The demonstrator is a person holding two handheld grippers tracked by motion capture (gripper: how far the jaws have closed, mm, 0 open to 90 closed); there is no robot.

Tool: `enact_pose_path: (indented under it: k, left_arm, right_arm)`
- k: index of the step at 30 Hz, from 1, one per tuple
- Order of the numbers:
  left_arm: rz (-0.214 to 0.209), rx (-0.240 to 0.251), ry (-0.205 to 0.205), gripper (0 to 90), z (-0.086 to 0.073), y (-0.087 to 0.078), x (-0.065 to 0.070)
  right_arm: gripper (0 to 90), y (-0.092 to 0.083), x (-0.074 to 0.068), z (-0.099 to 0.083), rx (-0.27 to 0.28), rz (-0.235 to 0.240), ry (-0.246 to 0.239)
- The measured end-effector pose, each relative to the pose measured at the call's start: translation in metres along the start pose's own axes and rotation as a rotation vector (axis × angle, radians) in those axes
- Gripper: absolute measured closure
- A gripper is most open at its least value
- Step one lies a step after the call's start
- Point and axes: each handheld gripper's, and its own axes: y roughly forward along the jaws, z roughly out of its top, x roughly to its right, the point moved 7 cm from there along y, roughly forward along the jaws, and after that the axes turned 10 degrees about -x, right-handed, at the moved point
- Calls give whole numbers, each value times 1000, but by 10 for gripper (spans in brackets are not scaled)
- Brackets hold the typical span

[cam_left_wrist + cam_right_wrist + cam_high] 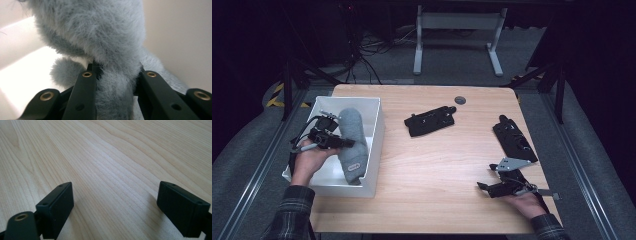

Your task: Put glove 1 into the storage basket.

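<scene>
The grey plush toy (pixel 350 145) hangs inside the white bin (pixel 377 131) at the near left of the tabletop (pixel 437 160), its lower end with a small label down by the bin floor and its upper end leaning toward the far wall. The left hand-held gripper (pixel 343 142) is clamped on it from the left; in the left gripper view both black jaws press into the fur of the toy (pixel 110 50) around a narrow part, which keeps so soft a thing from slipping. Held low in the bin, the toy seems about to be set down there. The right hand-held gripper (pixel 483 187) rests on the near right of the tabletop, jaws wide apart and holding nothing, well clear of the bin. Two black gripper mounts (pixel 430 120) (pixel 514 139) lie unused on the far side.
</scene>
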Motion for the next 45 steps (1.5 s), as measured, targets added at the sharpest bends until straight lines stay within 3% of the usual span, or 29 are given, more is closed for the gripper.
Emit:
enact_pose_path:
  k: [5,8,10,12,14,17,23,29,33,38,45]
  left_arm:
    - [0,-5,-37,684,1,13,-13]
    - [17,-5,-74,559,1,17,-19]
    - [46,-1,-97,419,1,18,-24]
    - [60,25,-105,322,3,17,-25]
    - [70,41,-118,253,5,14,-24]
    - [128,50,-132,168,8,9,-21]
    - [186,56,-162,130,15,-3,-18]
    - [202,84,-165,109,20,-14,-15]
    - [182,126,-158,110,24,-26,-10]
    - [158,149,-120,111,30,-35,4]
    - [108,183,-50,112,48,-45,38]
  right_arm:
    - [143,0,0,0,0,1,0]
    - [143,0,0,0,-1,1,1]
    - [143,0,0,0,-1,1,1]
    - [143,0,0,0,-1,1,1]
    - [143,0,0,0,0,1,0]
    - [143,0,0,0,0,0,0]
    - [143,0,0,0,0,1,0]
    - [143,0,0,0,-1,0,-1]
    - [143,0,0,0,-1,1,0]
    - [143,0,0,0,-1,1,0]
    - [143,0,0,0,-2,2,2]
